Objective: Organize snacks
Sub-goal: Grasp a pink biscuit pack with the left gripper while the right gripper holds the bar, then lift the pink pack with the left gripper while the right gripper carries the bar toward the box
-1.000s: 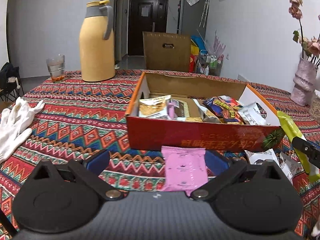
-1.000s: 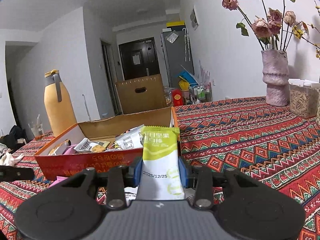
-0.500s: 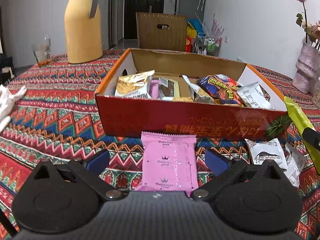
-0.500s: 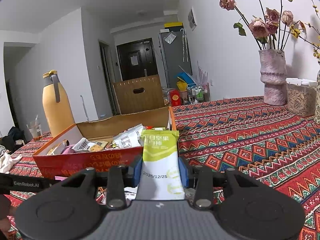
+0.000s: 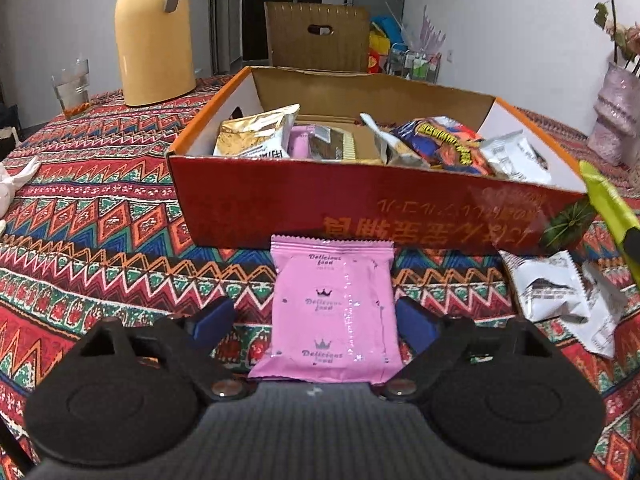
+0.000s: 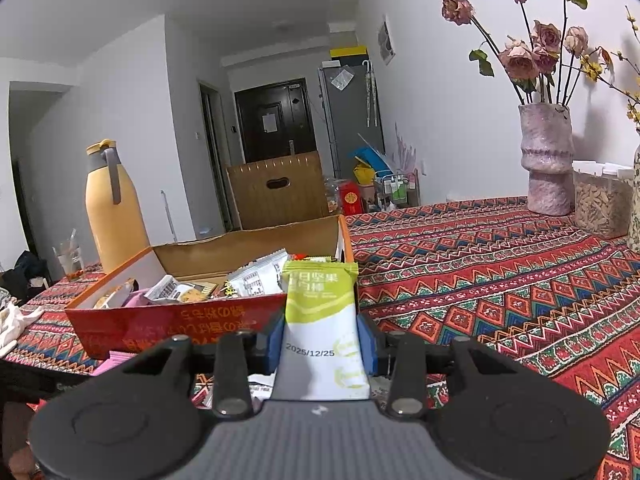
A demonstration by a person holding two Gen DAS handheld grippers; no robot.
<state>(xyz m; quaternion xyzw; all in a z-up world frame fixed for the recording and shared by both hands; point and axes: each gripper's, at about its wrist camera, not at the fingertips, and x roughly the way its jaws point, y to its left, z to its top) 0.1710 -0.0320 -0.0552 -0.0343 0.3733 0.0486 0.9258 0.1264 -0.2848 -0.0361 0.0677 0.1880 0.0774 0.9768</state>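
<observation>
Left tongs (image 5: pixel 316 318) are closing around the pink packet (image 5: pixel 330 312) lying flat on the counter (image 5: pixel 100 208) just near the red box (image 5: pixel 360 216); pads could be skidding off it. Right tongs (image 6: pixel 322 346) are pinching the green bar (image 6: pixel 322 320), which may be slipping

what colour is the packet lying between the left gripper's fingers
Pink, printed with small crowns and "Delicious food"; the packet shows best in the left wrist view.
</observation>
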